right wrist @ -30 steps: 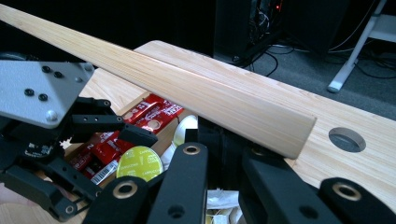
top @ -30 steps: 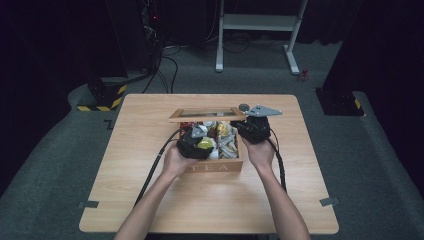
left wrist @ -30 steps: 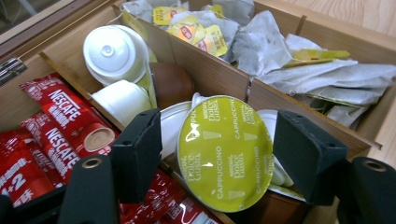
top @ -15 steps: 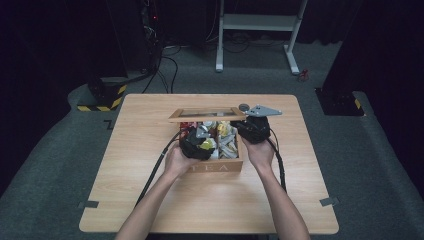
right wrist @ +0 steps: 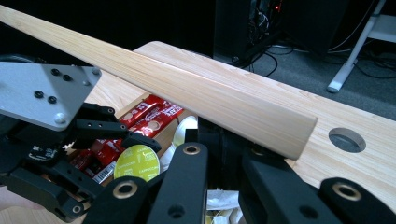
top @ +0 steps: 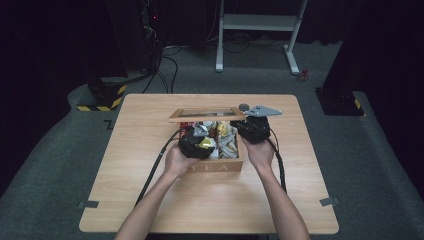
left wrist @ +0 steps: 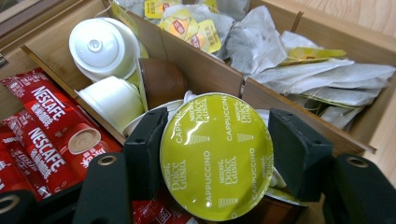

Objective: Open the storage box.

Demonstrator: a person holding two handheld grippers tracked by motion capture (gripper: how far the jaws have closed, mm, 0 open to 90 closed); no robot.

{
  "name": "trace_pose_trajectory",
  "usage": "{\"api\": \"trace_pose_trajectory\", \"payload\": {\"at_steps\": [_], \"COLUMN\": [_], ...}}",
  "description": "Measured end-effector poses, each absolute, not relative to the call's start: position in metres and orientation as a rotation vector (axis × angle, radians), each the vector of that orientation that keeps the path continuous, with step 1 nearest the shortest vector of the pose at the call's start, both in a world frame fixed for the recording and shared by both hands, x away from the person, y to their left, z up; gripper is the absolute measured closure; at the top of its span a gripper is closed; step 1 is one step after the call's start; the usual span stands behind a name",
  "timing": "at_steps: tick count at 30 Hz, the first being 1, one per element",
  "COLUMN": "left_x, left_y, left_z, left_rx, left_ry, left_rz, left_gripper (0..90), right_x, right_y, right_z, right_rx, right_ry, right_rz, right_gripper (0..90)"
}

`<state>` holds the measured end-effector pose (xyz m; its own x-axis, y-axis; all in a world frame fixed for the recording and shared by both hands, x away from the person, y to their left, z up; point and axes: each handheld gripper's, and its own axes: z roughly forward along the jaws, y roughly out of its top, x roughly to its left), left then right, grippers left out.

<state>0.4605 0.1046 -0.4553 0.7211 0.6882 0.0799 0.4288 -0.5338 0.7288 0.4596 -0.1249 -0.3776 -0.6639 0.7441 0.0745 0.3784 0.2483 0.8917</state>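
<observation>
A wooden tea box [top: 215,167] stands mid-table with its glass-paned lid [top: 207,114] raised. My left gripper [left wrist: 219,140] is down inside the box. Its jaws have just been closing, and both pads now press the rim of a yellow-green Dolce Gusto cappuccino capsule [left wrist: 217,156], which also appears as a small yellow disc [top: 206,144] in the high view. My right gripper [right wrist: 219,154] is shut on the end of the lid [right wrist: 187,88] and holds it up at the box's right rear corner [top: 243,121].
The box compartments hold red Nescafe sachets [left wrist: 42,126], white capsules [left wrist: 102,46], yellow tea sachets [left wrist: 187,25] and grey paper tea bags [left wrist: 308,70], parted by thin wooden dividers [left wrist: 201,70]. A round cable hole [right wrist: 346,140] lies in the table [top: 150,200] behind the box.
Both hands keep their place at the box. In the high view the left gripper's jaws seem drawn in on the yellow capsule; the lid stays raised.
</observation>
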Motion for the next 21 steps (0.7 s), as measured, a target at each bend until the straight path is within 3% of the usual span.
{"api": "trace_pose_trajectory", "payload": {"at_steps": [21], "left_x": [0.443], "left_y": [0.121], "left_z": [-0.437], "left_rx": [2.133], "left_ry": [0.814], "left_rz": [0.476], "left_gripper": [40.6], "right_x": [0.46], "right_y": [-0.125], "right_z": [-0.377], "right_rx": [1.032], "right_ry": [2.159], "right_rz": [1.398], "right_gripper": [90.0]}}
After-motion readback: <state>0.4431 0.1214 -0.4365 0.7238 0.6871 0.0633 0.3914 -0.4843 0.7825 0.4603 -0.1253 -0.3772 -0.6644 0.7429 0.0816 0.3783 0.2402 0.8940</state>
